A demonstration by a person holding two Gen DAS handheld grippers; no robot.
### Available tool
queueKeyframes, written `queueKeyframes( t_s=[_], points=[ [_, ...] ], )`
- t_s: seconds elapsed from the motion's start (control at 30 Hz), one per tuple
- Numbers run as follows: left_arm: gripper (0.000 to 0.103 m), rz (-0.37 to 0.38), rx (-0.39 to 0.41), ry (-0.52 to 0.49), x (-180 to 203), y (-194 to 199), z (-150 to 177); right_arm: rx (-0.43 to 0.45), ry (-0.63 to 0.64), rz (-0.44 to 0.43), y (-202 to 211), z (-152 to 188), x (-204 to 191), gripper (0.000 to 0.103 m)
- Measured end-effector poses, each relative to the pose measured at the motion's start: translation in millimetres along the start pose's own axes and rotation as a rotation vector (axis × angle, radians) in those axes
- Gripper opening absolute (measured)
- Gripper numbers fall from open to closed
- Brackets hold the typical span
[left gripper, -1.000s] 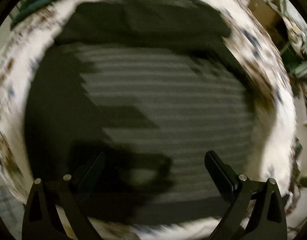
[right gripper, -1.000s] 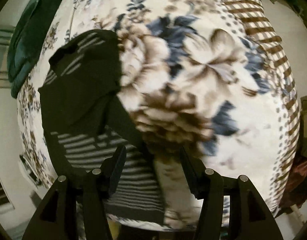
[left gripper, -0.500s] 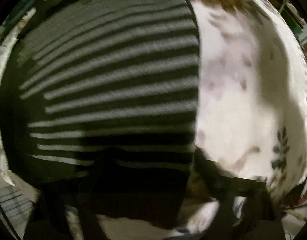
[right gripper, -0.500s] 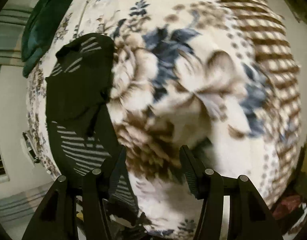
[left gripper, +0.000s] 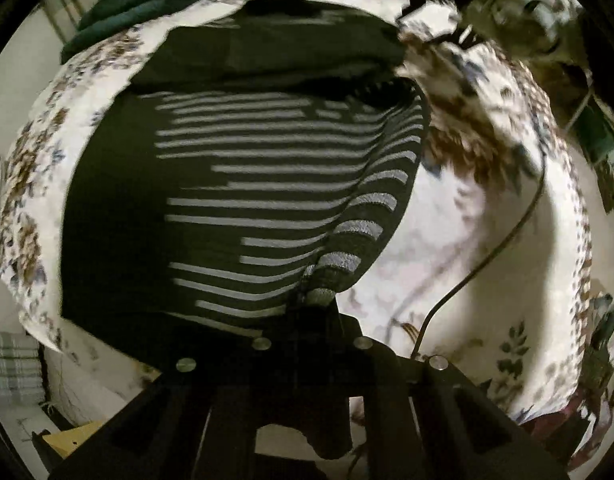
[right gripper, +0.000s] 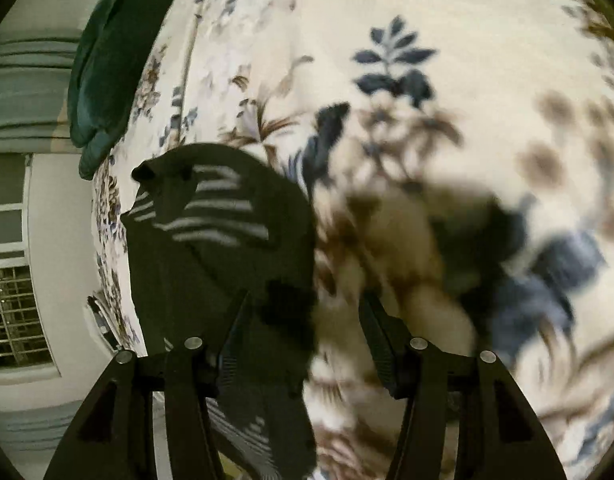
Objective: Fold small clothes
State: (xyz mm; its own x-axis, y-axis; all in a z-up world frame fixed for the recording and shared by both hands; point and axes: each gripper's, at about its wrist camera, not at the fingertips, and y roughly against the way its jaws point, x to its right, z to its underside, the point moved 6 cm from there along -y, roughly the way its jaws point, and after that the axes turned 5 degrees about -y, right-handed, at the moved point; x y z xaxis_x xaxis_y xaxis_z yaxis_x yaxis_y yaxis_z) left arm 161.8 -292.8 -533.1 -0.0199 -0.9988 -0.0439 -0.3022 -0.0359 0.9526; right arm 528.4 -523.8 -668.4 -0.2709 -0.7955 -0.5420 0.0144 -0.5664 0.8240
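Observation:
A small black garment with grey stripes (left gripper: 247, 184) lies on the floral bedspread (left gripper: 487, 240). My left gripper (left gripper: 313, 304) is shut on the garment's near right edge, and the pinched fabric rises in a fold from the jaws. In the right wrist view the same garment (right gripper: 223, 240) lies at the lower left. My right gripper (right gripper: 307, 320) is open over the garment's right edge, one finger on the dark cloth and the other over the bedspread (right gripper: 427, 100).
A dark green cloth (left gripper: 155, 4) lies at the far edge of the bed; it also shows in the right wrist view (right gripper: 107, 60). A thin cable (left gripper: 503, 240) runs across the bedspread on the right. The bed edge, wall and a window (right gripper: 11, 300) are to the left.
My left gripper was open above the garment and has closed on its right edge, lifting a fold. My right gripper has moved left to the garment's edge and stays open.

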Motion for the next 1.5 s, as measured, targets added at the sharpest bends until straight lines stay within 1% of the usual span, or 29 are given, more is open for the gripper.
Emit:
queueKeyframes(
  t_s=[0.03, 0.1, 0.13, 0.17, 0.2, 0.23, 0.37, 0.47, 0.6, 0.73, 0.83, 0.87, 0.93, 1.07, 1.13, 1.27, 1.3, 1.37, 1.4, 1.47, 1.5],
  points=[
    [0.007, -0.005, 0.007, 0.014, -5.3, 5.7, -2.3, -0.035, -0.005, -0.006, -10.8, -4.1, -2.3, 0.058],
    [0.006, -0.008, 0.014, 0.028, -13.2, 14.1, 1.1, -0.067, -0.018, -0.010, -27.2, -6.7, -7.4, 0.058],
    [0.006, -0.012, 0.017, 0.034, -17.9, 17.2, -0.6, -0.082, -0.014, -0.010, -33.1, -6.3, -10.8, 0.054],
    [0.006, -0.012, 0.020, 0.040, -23.5, 19.5, 3.7, -0.080, -0.008, -0.013, -36.9, -6.3, -16.1, 0.046],
    [0.006, -0.010, 0.021, 0.048, -28.6, 22.8, 3.2, -0.075, -0.010, -0.015, -37.9, -4.6, -19.2, 0.017],
    [0.006, -0.008, 0.021, 0.056, -34.1, 26.4, 2.1, -0.063, -0.020, 0.004, -37.3, -4.9, -23.1, 0.008],
    [0.006, 0.009, 0.045, 0.096, -52.3, 39.6, -1.2, -0.022, 0.018, 0.054, -24.9, -0.2, -48.0, 0.007],
    [0.006, 0.040, 0.063, 0.153, -74.9, 46.4, -3.5, -0.005, 0.056, 0.083, -9.1, 3.7, -77.8, 0.006],
    [0.006, 0.082, 0.076, 0.244, -111.2, 51.0, -2.3, 0.015, 0.115, 0.124, 9.7, 5.5, -133.4, 0.006],
    [0.006, 0.118, 0.082, 0.335, -159.1, 48.0, 3.9, 0.032, 0.159, 0.157, 5.7, 8.1, -205.0, 0.006],
    [0.006, 0.137, 0.084, 0.403, -197.9, 44.1, 10.9, 0.030, 0.191, 0.208, -18.2, 10.1, -261.9, 0.006],
    [0.006, 0.152, 0.081, 0.439, -216.3, 40.3, 14.8, 0.032, 0.202, 0.224, -26.7, 10.6, -278.3, 0.006],
    [0.006, 0.177, 0.079, 0.493, -243.3, 34.5, 20.2, 0.033, 0.221, 0.248, -53.9, 10.6, -320.2, 0.006],
    [0.006, 0.184, 0.080, 0.582, -296.9, 20.9, 30.6, 0.035, 0.255, 0.302, -117.3, 9.3, -393.4, 0.006],
    [0.003, 0.184, 0.077, 0.616, -317.2, 13.5, 36.8, 0.036, 0.274, 0.344, -153.2, 9.0, -422.4, 0.006],
    [0.003, 0.207, 0.050, 0.677, -356.6, -15.9, 52.5, 0.026, 0.280, 0.422, -222.1, 6.3, -454.4, 0.006],
    [0.004, 0.217, 0.038, 0.696, -364.4, -25.5, 56.6, 0.024, 0.276, 0.427, -233.4, 6.0, -456.3, 0.006],
    [0.004, 0.232, 0.017, 0.727, -377.8, -42.6, 64.4, -0.004, 0.255, 0.438, -265.7, 6.6, -459.8, 0.006],
    [0.006, 0.236, -0.001, 0.737, -383.6, -51.3, 69.6, -0.006, 0.244, 0.440, -273.3, 6.8, -460.0, 0.007],
    [0.008, 0.239, -0.035, 0.756, -393.6, -62.9, 80.1, -0.012, 0.237, 0.430, -285.9, 9.7, -460.5, 0.011],
    [0.008, 0.257, -0.048, 0.767, -398.3, -67.0, 86.1, -0.025, 0.232, 0.414, -288.2, 12.3, -460.1, 0.017]
  ],
)
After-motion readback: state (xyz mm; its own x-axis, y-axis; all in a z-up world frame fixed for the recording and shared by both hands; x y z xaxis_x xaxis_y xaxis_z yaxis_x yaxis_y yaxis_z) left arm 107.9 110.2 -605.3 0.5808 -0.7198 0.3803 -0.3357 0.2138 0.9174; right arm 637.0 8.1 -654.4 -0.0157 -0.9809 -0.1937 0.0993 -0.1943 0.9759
